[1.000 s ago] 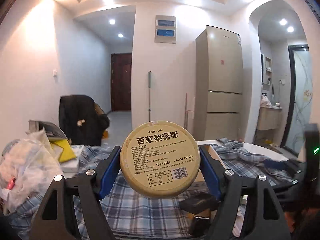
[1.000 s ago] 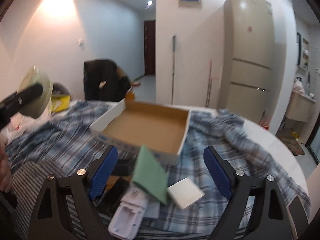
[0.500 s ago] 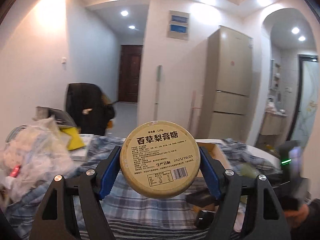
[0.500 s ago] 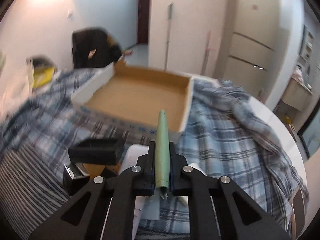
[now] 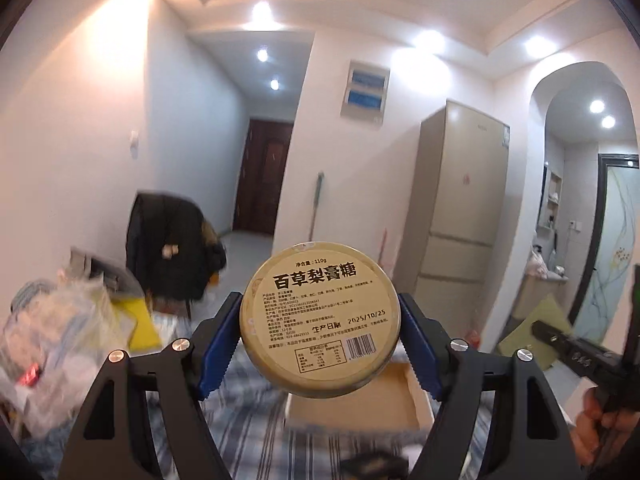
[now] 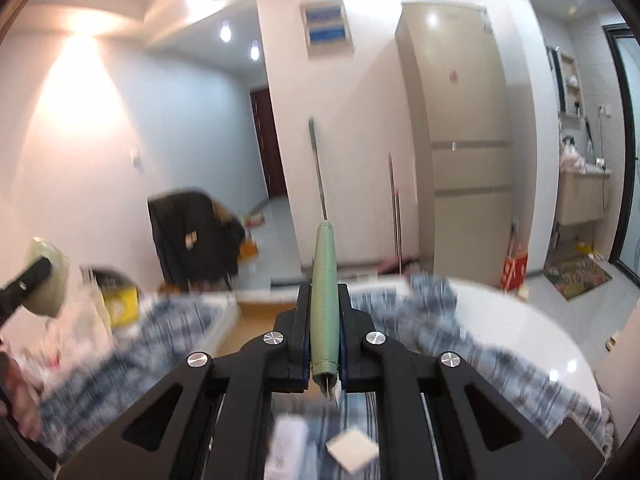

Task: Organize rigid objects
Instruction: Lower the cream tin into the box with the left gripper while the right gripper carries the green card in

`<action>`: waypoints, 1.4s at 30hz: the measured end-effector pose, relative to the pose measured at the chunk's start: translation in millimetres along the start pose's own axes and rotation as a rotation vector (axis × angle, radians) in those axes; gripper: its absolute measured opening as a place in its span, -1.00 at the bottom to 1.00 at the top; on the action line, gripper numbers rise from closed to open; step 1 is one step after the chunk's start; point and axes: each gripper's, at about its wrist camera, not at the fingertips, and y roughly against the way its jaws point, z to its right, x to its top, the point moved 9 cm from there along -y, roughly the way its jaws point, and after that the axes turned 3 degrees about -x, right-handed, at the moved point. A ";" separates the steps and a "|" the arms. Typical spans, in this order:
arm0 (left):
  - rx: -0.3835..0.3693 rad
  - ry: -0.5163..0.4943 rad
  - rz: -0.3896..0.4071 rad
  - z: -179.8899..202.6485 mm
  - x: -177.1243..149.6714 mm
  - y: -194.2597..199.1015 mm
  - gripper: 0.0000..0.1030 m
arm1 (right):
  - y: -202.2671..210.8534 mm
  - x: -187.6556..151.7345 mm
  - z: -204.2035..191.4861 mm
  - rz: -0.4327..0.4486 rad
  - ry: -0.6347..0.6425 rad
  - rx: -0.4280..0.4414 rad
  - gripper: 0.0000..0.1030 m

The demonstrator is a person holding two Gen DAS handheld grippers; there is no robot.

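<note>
A round beige tin (image 5: 320, 312) with a printed label faces the left wrist camera, and my left gripper (image 5: 320, 322) is shut on its sides with the blue pads. It hangs above an open cardboard box (image 5: 360, 404) on the plaid cloth. My right gripper (image 6: 324, 300) is shut on a thin green booklet (image 6: 325, 264), seen edge-on and standing up between the pads. The left wrist view shows that green booklet (image 5: 532, 328) at the far right. In the right wrist view the tin (image 6: 46, 284) is at the left edge, and the box (image 6: 248, 320) lies beyond the fingers.
A plaid cloth (image 6: 432, 312) covers a round white table (image 6: 520, 336). A white square (image 6: 352, 450) and a white device (image 6: 286, 442) lie below the right gripper. Plastic bags (image 5: 52, 344) pile at the left. A chair with a black jacket (image 5: 168, 256) and a fridge (image 5: 460, 216) stand behind.
The right gripper's jaws, wide apart a second ago, have shut on the green booklet and lifted it off the table. Both grippers have risen, and the tin stays gripped.
</note>
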 end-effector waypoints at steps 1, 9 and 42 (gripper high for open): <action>-0.021 -0.008 0.012 6.0 6.1 -6.9 0.49 | -1.7 8.0 -2.9 0.019 -0.018 0.011 -0.82; -0.116 -0.063 -0.124 30.5 -9.4 -98.1 0.49 | -91.3 -2.7 -27.8 -0.097 -0.149 0.060 -0.82; -0.086 -0.198 -0.394 7.5 -178.7 -211.0 0.84 | -226.0 -174.1 -26.5 -0.635 -0.201 0.171 -0.82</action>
